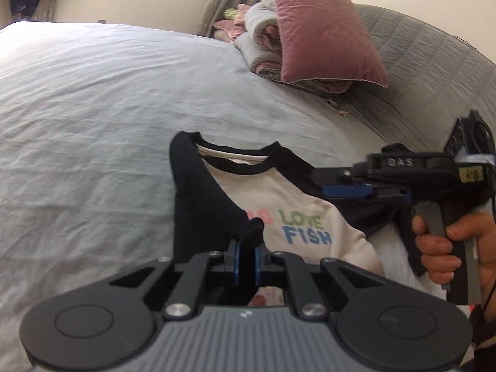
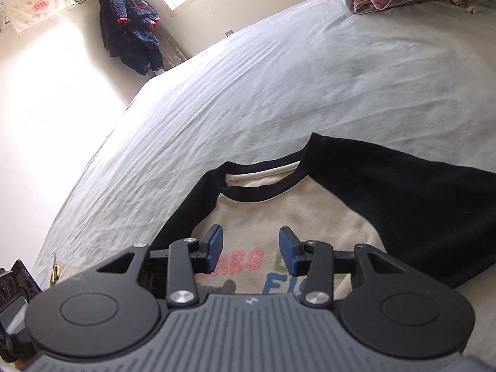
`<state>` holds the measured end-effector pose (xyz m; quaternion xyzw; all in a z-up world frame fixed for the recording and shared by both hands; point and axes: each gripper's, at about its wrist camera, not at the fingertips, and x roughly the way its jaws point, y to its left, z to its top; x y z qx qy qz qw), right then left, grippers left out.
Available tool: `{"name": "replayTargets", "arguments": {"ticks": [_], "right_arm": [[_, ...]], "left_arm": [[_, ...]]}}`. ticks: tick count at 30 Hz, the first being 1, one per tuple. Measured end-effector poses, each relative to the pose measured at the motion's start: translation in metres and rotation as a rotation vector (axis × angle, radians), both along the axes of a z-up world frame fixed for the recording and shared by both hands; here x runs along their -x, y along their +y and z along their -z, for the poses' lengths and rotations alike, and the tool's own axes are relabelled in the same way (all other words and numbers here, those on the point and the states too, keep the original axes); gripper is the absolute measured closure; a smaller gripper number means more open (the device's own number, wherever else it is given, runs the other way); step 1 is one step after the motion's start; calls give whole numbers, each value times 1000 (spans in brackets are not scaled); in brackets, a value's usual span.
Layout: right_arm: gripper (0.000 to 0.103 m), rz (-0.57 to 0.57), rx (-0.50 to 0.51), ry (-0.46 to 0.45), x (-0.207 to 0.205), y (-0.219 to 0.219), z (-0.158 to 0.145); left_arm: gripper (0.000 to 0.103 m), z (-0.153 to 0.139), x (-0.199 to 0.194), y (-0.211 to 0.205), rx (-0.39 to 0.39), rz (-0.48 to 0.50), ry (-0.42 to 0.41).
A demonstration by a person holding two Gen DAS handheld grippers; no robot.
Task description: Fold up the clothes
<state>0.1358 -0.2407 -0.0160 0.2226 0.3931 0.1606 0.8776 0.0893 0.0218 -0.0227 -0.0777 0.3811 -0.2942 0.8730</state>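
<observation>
Now your left hand-held gripper is pinched narrow on the black sleeve of the shirt, and that sleeve is folded over the cream front. Your shirt lies flat on the bed, collar up (the words LOVE FISH show on it). Your right hand-held gripper hovers over the shirt's chest with its blue pads wide apart, holding nothing. Past the shirt's collar, a pink pillow leans on folded blankets.

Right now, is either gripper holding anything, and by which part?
The left gripper is shut on the shirt, pinching its black sleeve, which is folded over the front. The right gripper is open above the chest print, holding nothing.
</observation>
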Motion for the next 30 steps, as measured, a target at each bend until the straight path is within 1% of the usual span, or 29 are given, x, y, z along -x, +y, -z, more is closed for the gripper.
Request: {"name": "replayTargets", "arguments": {"ticks": [2,5,7,10,11,12,17,19,21,22,23,24,25,27,30], "right_arm": [[59,-17,-10,7,0,6,1],[59,-41,-18,27,3,14,6],[59,-52,-28,47,4,18,11],[59,-73,-35,79,6,24,20],[59,-80,-33,87,6,26,22],[59,-86,-30,93,6,27,23],[59,-96,-18,112,8,28,28],[59,-95,-13,119,8,27,30],[59,-92,-6,127,8,27,33],[59,-91,-2,132,7,28,35],[59,-90,2,137,7,28,36],[59,-88,6,141,7,28,38],[59,-87,9,146,7,28,40],[59,-84,14,154,7,28,43],[59,-76,17,146,6,25,41]], "left_arm": [[93,10,4,-20,-16,85,22],[89,19,6,-35,-64,141,56],[84,14,6,-30,-33,148,62],[74,0,3,-10,53,100,32],[67,0,0,-5,62,79,37],[64,4,-3,-2,59,56,51],[60,24,-21,12,46,-61,124],[60,32,-28,18,40,-107,154],[65,40,-34,24,35,-154,183],[69,44,-38,27,32,-177,197],[88,46,-40,30,60,-184,220],[90,46,-40,34,97,-195,240],[91,43,-39,36,113,-213,240],[93,37,-35,39,118,-246,216],[94,23,-31,42,123,-287,170]]}}
